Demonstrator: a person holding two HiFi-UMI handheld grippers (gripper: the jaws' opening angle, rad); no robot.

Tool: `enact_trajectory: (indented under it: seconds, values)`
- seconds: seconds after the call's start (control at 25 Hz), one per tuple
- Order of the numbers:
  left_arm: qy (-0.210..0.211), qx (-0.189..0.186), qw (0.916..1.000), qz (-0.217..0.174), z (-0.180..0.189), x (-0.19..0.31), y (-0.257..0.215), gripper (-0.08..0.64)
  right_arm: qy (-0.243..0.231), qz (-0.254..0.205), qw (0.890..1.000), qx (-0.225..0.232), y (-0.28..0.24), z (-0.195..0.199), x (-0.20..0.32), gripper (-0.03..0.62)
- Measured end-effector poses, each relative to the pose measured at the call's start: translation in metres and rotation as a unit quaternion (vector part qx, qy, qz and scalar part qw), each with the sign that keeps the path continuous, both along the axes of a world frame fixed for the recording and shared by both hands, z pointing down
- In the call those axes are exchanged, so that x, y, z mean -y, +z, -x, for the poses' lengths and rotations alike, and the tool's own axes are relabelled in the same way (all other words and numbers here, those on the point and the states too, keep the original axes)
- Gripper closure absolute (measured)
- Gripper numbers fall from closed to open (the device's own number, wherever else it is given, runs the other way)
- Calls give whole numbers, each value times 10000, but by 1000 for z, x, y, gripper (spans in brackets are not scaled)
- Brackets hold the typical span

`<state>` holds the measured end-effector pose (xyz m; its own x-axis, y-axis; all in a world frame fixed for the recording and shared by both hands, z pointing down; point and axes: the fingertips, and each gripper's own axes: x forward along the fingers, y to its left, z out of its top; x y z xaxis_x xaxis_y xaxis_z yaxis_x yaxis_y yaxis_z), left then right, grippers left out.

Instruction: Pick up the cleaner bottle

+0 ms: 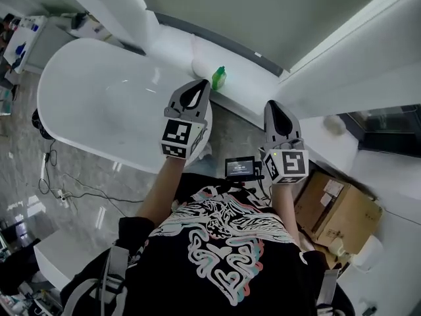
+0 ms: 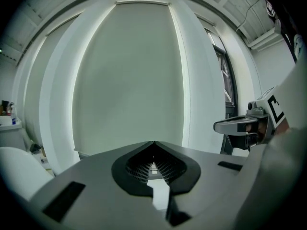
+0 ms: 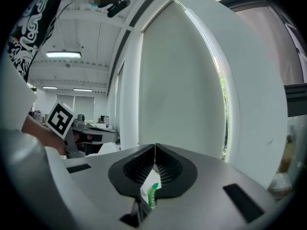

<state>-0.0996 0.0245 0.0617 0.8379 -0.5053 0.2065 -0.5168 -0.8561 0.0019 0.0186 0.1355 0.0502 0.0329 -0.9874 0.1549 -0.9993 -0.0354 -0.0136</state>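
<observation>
Left tongs are pressed tight together with nothing between them, and the right tongs read the same: tips meeting, empty. Both are held out in front of the person, pointing near level, side by side but apart. Peek through the slot under the right pair's tips and there it is: the cleaner bottle, green, small, well ahead and untouched. From the head view it seems to stand upright on the white ledge behind the bathtub, at the foot of the window wall, just past the left pair's tip. So I'd call this the approach, with no grasp begun. Next up, I reckon: one pair has to spread wide before it gets to the bottle, come in level around its body, then squeeze and lift. The right pair looks the better lined up.
</observation>
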Motion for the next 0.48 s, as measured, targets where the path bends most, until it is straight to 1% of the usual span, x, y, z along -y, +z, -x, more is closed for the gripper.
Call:
enact_trajectory:
  seconds: [0.2,0.36,0.48]
  values:
    - [130,43,9999,-12,6,25,0,543,107,24,9999,14,3,5,27,563]
    - [38,-20,10000,-25,7,40,-4,543,144,4,9999,-18,3,3,42,563]
    - [-70,-73,9999,-64,11,45,-7,543,59,-15,9999,-83,3,5,52,563]
